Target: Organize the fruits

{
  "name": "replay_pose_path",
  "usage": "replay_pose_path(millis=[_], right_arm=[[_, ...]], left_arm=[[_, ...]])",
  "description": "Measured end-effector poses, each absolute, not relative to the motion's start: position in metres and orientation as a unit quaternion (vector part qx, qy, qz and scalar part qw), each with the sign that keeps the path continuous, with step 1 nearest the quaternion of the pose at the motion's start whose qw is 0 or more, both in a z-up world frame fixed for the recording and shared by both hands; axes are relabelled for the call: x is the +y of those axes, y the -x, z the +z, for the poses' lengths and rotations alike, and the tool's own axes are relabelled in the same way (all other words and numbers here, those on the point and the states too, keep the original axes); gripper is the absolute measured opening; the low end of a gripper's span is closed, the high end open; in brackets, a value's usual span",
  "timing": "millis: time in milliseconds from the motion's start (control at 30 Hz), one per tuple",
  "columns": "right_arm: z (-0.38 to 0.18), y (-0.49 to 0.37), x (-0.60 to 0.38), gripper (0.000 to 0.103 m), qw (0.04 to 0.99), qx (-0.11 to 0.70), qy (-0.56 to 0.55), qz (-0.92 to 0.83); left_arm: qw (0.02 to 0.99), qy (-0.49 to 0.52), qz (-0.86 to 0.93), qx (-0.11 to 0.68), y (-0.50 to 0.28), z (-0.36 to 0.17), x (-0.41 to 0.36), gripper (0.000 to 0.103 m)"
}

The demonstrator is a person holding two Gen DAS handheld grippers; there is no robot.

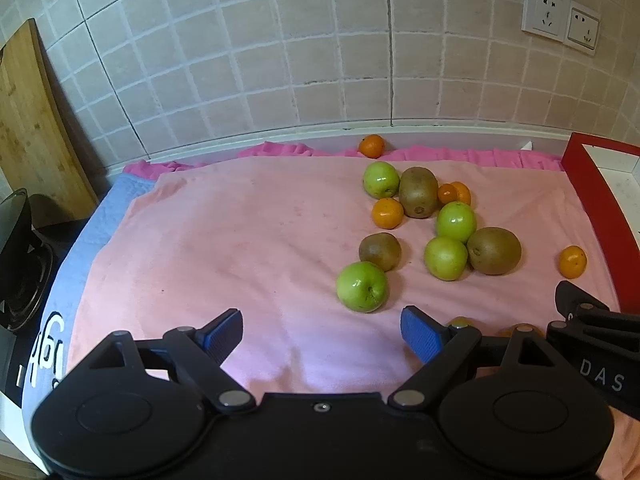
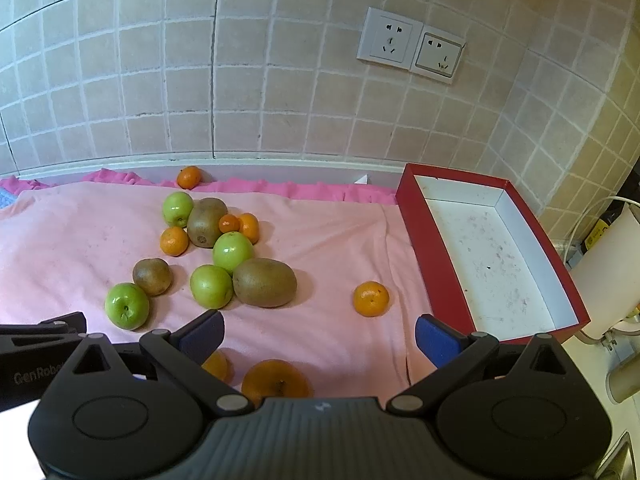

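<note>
The desk (image 2: 340,208) is spread with a pink cloth, and behind it rises a tiled wall (image 2: 280,92) with two sockets (image 2: 412,46). A wooden board (image 1: 28,120) leans on that wall far to the left of the left tongs.

A red box (image 2: 424,240) with a white inside stands ahead and to the right of the right tongs (image 2: 320,334), its near corner just beside the right blue pad. Nothing lies in it.

The left tongs (image 1: 322,336) hang released over bare cloth, blue pads wide apart with nothing between them. The right tongs are likewise released and grasp nothing.

The fruits lie loose on the cloth, ahead and to the left of the right tongs and ahead and to the right of the left tongs. Three kiwis: a big kiwi (image 2: 265,282) nearest the right tongs, a back kiwi (image 2: 206,222), and a small kiwi (image 2: 152,276). Four green apples: the near apple (image 2: 127,305) just beside the small kiwi, a middle apple (image 2: 211,286) touching the big kiwi, an upper apple (image 2: 233,252), and a far apple (image 2: 178,209). Small mandarins cluster around the back kiwi; a lone mandarin (image 2: 371,298) sits straight ahead between the right pads, and another (image 2: 189,177) lies at the wall. Two orange fruits (image 2: 276,380) lie under the right tongs, partly hidden.
</note>
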State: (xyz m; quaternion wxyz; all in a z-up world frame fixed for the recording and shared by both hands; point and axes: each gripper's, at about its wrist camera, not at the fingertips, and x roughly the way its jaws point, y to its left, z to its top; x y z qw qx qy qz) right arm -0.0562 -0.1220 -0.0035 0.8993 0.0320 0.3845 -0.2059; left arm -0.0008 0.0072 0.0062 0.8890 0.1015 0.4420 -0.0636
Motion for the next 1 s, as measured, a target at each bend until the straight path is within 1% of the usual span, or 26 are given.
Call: replay_pose_path(millis=[1000], right_arm=[[-0.0041, 0.0644, -0.1242, 0.103, 0.899, 0.385, -0.036, -0.205]], left_arm=[[0.886, -0.102, -0.075, 0.446, 0.0068, 0.0018, 0.0036, 0.102]])
